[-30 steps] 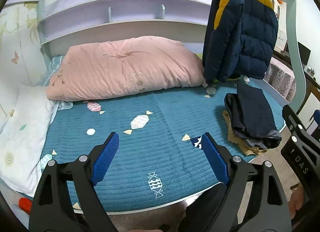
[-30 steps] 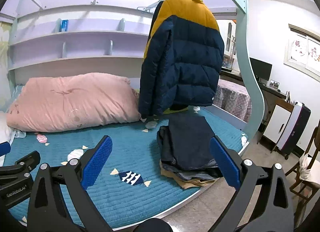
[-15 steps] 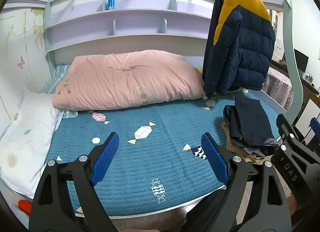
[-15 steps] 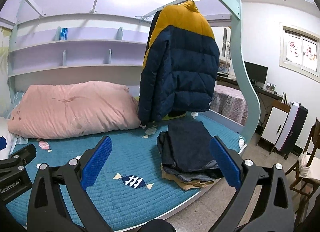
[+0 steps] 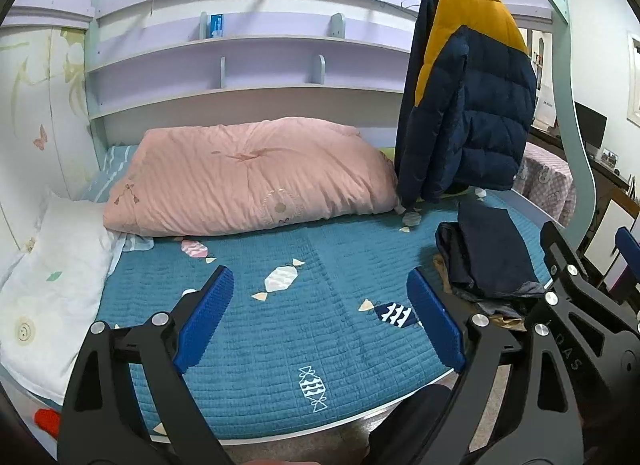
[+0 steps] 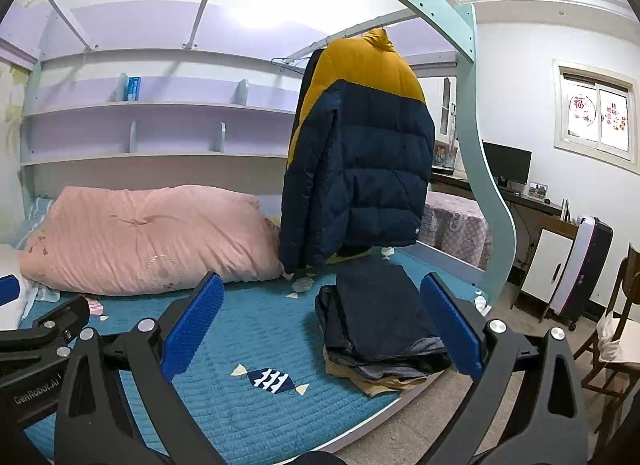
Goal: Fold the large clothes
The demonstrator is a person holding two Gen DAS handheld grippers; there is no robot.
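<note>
A navy and yellow puffer jacket [image 5: 468, 105] [image 6: 360, 153] hangs from a rail above the bed's right end. Below it a stack of folded dark clothes [image 5: 490, 257] [image 6: 380, 325] lies on the teal quilt [image 5: 288, 317] [image 6: 248, 397], with a tan garment at the bottom. My left gripper [image 5: 320, 317] stands open over the bed's near edge, holding nothing. My right gripper [image 6: 320, 329] is open too, in front of the folded stack and apart from it. The right gripper's body [image 5: 580, 305] shows at the right of the left wrist view.
A big pink duvet [image 5: 248, 181] [image 6: 148, 237] lies along the back of the bed, a white pillow [image 5: 52, 265] at the left. Lilac shelves [image 5: 240, 65] run behind. A curved mint bed frame [image 6: 484, 193], desk, monitor [image 6: 506, 165] and chair [image 6: 616, 329] stand to the right.
Both views have tilted upward and pulled back slightly, so more of the shelves and frame shows. Both grippers stay open and empty. The clothes have not moved.
</note>
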